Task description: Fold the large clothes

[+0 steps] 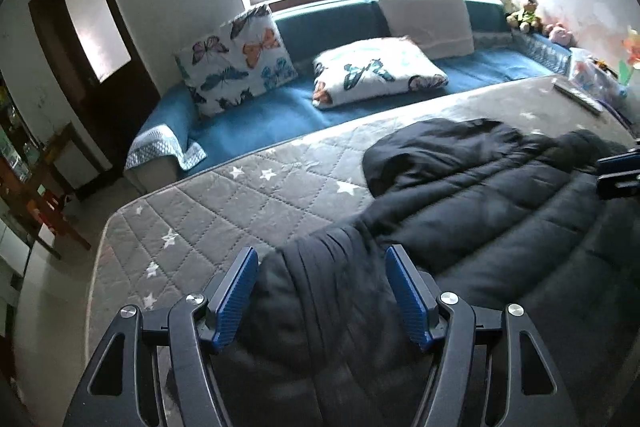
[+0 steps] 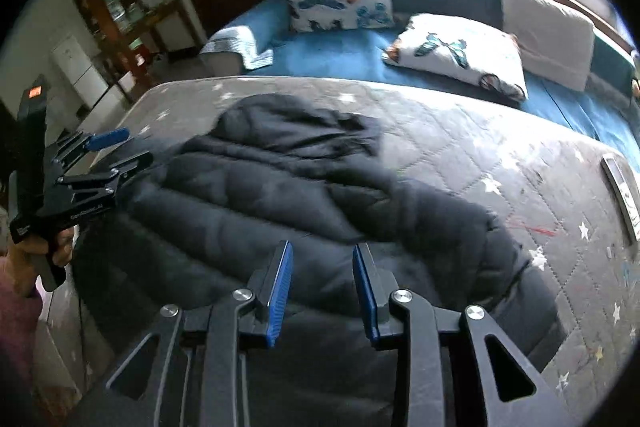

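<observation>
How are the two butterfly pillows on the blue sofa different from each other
The left butterfly pillow stands propped against the sofa back; the right butterfly pillow lies flat on the seat. The left one shows many butterflies, the right one fewer. Both are white with coloured butterflies.

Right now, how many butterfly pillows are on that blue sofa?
2. One butterfly pillow stands upright against the backrest of the blue sofa near its left end; the other butterfly pillow lies flat on the seat toward the middle. None seem hidden.
</observation>
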Motion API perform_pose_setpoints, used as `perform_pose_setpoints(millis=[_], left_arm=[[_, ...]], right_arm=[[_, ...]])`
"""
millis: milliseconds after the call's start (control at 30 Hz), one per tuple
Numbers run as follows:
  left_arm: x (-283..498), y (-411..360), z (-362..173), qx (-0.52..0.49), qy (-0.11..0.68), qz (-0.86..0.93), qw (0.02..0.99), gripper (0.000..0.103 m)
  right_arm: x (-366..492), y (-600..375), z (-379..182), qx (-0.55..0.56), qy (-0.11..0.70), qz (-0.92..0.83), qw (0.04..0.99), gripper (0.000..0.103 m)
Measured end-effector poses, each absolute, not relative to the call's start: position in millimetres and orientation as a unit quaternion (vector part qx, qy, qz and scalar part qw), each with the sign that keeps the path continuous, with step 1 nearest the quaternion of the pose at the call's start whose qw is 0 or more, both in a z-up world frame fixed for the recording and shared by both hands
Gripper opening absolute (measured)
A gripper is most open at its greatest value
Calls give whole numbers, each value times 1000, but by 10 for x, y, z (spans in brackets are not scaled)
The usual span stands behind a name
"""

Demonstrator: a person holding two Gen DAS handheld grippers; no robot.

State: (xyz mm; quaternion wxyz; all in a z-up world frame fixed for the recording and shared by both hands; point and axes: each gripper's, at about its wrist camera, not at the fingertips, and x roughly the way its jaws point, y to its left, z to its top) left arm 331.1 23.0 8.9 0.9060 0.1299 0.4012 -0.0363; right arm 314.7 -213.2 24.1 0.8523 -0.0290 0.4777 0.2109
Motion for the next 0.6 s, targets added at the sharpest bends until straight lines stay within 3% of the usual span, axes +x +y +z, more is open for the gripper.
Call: perform_pose_setpoints(millis=[267, 400, 467, 600], left_arm=[[2442, 170, 342, 72, 393, -103, 911, 71], [2165, 76, 215, 71, 400, -129, 905, 68], [2148, 51, 88, 65, 418, -134, 896, 62], [2175, 31, -166, 55, 437, -133, 888, 61]], right_arm=[[2712, -1703, 250, -72, 474, 265, 837, 35], [2627, -1572, 61, -94, 491, 264, 825, 36], [2611, -1520, -42, -106, 494, 251, 826, 36], [2679, -1477, -217, -114, 505, 237, 822, 36]])
